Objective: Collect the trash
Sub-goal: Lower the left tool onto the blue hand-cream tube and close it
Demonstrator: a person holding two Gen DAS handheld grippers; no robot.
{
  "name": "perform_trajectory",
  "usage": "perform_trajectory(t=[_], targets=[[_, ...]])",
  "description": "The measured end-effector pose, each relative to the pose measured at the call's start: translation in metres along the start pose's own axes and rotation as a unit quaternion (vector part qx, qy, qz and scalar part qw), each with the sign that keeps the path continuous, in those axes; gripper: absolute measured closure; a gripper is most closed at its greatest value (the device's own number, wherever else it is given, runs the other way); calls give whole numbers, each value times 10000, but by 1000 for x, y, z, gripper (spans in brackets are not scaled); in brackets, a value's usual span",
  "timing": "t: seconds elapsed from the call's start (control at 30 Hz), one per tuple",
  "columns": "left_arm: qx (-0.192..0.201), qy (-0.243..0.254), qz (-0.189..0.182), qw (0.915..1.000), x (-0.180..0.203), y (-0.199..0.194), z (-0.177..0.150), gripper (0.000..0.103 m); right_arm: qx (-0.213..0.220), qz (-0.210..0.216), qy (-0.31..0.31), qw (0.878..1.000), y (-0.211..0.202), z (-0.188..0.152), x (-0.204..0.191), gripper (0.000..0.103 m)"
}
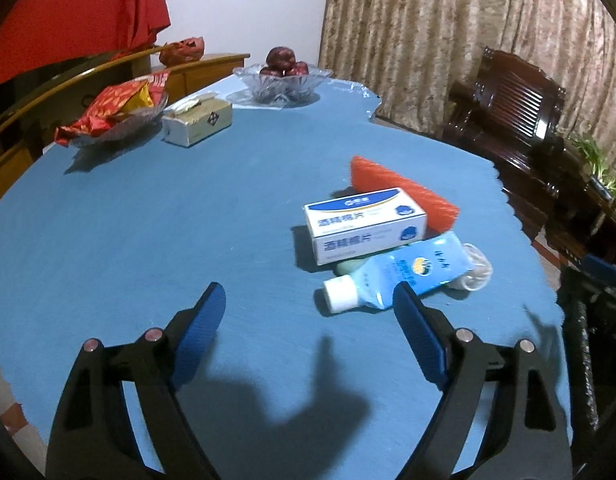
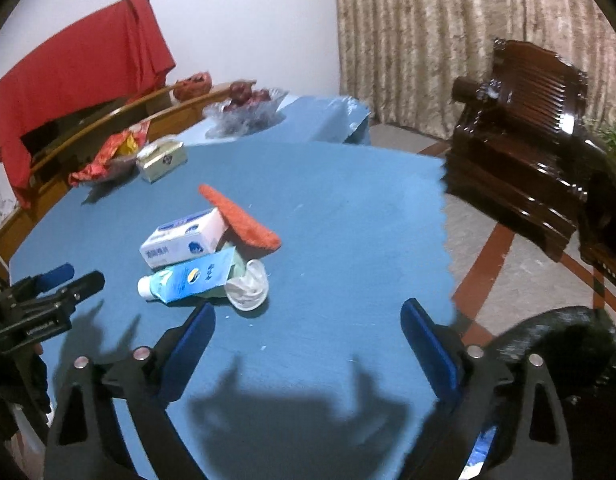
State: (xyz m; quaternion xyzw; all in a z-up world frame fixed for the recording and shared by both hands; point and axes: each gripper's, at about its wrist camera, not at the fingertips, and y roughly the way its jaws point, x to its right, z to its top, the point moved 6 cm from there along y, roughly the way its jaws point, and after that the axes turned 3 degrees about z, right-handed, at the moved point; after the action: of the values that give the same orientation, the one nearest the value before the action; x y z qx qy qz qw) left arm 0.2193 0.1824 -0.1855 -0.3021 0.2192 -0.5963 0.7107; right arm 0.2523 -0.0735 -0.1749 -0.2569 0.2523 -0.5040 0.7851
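The left gripper [image 1: 308,292] hung low over the blue table [image 1: 148,220], tipped a little down toward it. Its two blue pads were spread wide apart and held nothing. Its dark shadow lay on the table right under it.

The right gripper [image 2: 308,312] hung over the same table near the edge, also tipped down. Its pads were spread wide too, with nothing between them. In the right wrist view the left gripper showed at the far left, low over the table.

The trash sat in a small pile on the table, in front of both grippers. A white box [image 1: 363,224] with blue writing lay on top, leaning on a blue tube [image 1: 403,272] with a white cap. The tube's cap end lay just beside the left gripper's right pad [image 1: 419,336]. An orange sponge [image 1: 403,192] lay behind the box, touching it. A clear plastic cup [image 2: 248,284] lay on its side next to the tube.

Far back on the table were a glass bowl of red fruit [image 1: 284,80], a dish of red wrappers [image 1: 112,112] and a small carton [image 1: 198,120].
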Motion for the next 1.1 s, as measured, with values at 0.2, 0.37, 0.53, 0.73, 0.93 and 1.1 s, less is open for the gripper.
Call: perform_trajectory(t=[0.2,0.37,0.53,0.73,0.93,1.1], targets=[[-202,-30,-53,9998,-4,26,-3,26,-376,180,-151,9990,47,-4,-17,25],[-305,-109,-144,9994,-7,40,-4,29,-621,318,-293,9971,76,-6,-26,34],[-392,-106,-267,9988,-4,52,-5,37,-750,417,-318,9958,88,-9,-27,37],[-435,-122,-385,9982,0,60,-5,41,-662,346,-179,9970,81,-8,-16,37],[-501,-170,-696,9962,11,64,-5,54,-563,312,-162,9978,76,-1,-12,37],[-654,-80,-988,9929,27,65,-14,65,-499,223,-71,9985,70,2,-4,37]])
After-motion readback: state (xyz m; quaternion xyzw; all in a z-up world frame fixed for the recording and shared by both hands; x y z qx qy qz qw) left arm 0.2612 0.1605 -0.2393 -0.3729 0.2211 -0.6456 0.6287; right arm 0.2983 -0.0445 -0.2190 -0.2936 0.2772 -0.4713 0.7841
